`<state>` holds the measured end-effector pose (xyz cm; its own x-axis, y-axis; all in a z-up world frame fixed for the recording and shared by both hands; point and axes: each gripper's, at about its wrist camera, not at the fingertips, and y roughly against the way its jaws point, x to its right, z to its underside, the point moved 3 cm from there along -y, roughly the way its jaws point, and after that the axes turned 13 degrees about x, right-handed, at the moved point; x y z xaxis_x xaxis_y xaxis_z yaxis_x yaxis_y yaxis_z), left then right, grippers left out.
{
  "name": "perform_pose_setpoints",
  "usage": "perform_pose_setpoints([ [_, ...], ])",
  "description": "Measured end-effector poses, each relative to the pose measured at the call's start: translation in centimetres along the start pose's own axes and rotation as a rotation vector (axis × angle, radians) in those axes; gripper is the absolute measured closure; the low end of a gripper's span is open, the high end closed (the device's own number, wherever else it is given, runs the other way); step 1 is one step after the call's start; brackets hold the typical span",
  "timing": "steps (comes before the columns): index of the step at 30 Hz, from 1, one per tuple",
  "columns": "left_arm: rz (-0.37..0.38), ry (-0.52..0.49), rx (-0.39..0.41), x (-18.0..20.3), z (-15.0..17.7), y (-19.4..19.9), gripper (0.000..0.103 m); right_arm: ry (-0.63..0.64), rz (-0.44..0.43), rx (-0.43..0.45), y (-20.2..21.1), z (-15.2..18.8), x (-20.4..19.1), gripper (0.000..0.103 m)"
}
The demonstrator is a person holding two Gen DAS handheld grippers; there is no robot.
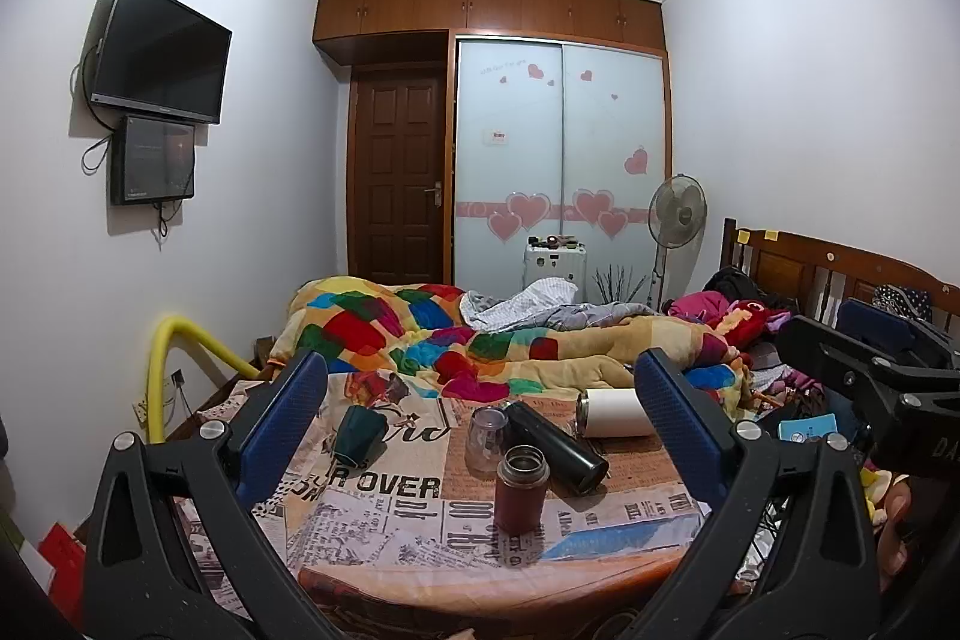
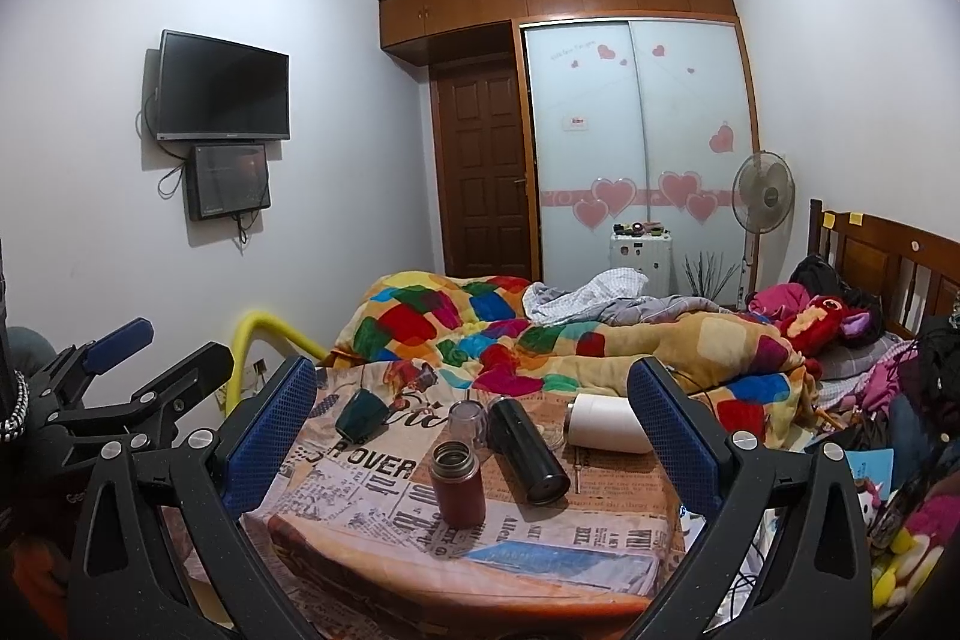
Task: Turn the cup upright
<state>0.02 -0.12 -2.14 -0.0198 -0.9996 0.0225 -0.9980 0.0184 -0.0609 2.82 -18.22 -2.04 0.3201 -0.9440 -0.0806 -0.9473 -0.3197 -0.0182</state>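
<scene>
Left gripper [image 1: 480,394]: seen low in the left wrist view, blue-padded fingers [image 1: 282,430] spread wide apart, nothing held between them. It is also seen at the left edge of the right wrist view [image 2: 144,352], jaws parted.
Right gripper [image 2: 474,394]: seen low in the right wrist view, fingers spread wide, nothing gripped. It shows too at the right edge of the left wrist view, but its fingertips are not clearly seen there.
Table [image 1: 600,538]: lower centre of both views, covered by a newspaper-print cloth.
Green cup [image 1: 359,433]: lying tipped on its side at the left part of the table, mouth toward the lower left of the frame; apart from the other vessels. In the right wrist view [image 2: 360,413] it is found left of centre.
Clear cup [image 1: 486,439]: inverted, just beside the black flask.
Black flask [image 1: 555,445]: lying on its side, centre of table.
Brown flask [image 1: 521,490]: upright, open top, nearest the cameras, just in front of the black flask.
White flask [image 1: 612,412]: lying on its side at the right of the table, partly hidden behind a finger.
Bed [image 1: 480,340]: behind the table, covered by a multicoloured quilt.
Background: television [image 1: 159,49] at upper left, standing fan [image 1: 678,211] at right.
</scene>
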Motion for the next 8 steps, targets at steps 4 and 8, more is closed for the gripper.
perform_pose_setpoints([
  [4,0.002,-0.002,-0.001,-0.07,0.15,0.0,0.0,0.001,0.001,-0.003,0.0,0.01,0.11,0.0],
  [8,-0.006,-0.007,-0.008,-0.37,0.42,-0.09,0.0,0.004,-0.001,-0.017,-0.35,0.09,0.15,0.0],
])
